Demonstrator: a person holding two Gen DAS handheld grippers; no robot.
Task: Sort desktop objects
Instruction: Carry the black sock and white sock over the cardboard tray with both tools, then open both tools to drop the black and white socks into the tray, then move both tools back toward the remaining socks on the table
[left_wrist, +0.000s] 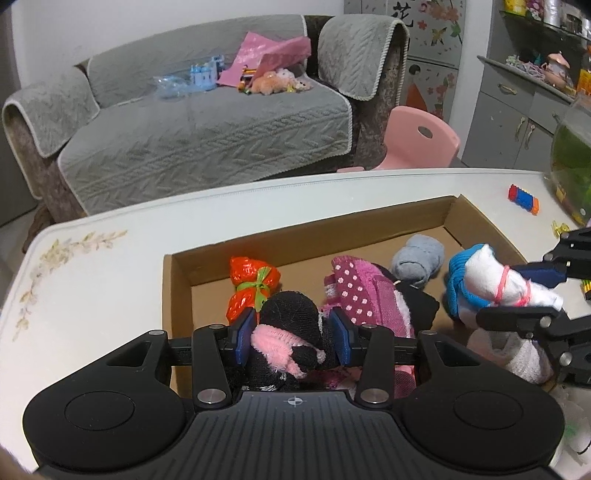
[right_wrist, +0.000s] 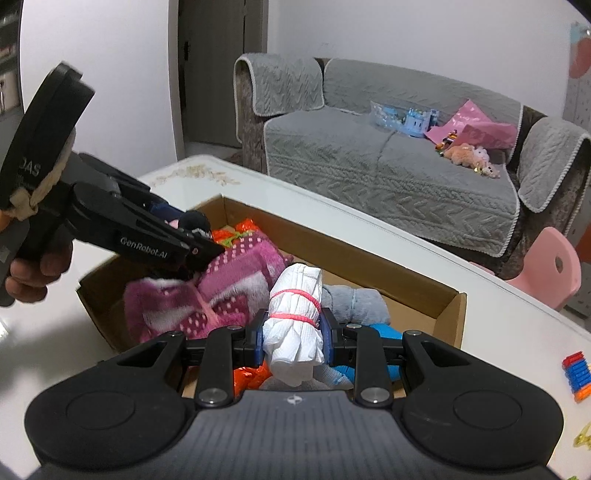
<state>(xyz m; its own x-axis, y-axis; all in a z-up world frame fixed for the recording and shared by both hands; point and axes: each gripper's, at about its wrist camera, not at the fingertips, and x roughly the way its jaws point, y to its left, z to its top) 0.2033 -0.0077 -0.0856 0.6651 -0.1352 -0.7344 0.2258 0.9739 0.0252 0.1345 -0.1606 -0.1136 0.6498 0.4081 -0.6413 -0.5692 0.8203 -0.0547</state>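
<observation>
Tools both gripped bundles above the cardboard box (left_wrist: 177, 280): left tool (left_wrist: 291, 338) a black-and-pink sock roll (left_wrist: 291, 332), right tool (right_wrist: 293, 338) a white cloth roll (right_wrist: 295, 317).

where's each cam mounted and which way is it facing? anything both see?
Left wrist: on the left gripper, angled down over the cardboard box toward the sofa; its pads clamp a black-and-pink sock roll.
Right wrist: on the right gripper, same direction, pads clamping a white sock roll; a hand shows.
Shared: box, sofa, each other's gripper.
</observation>
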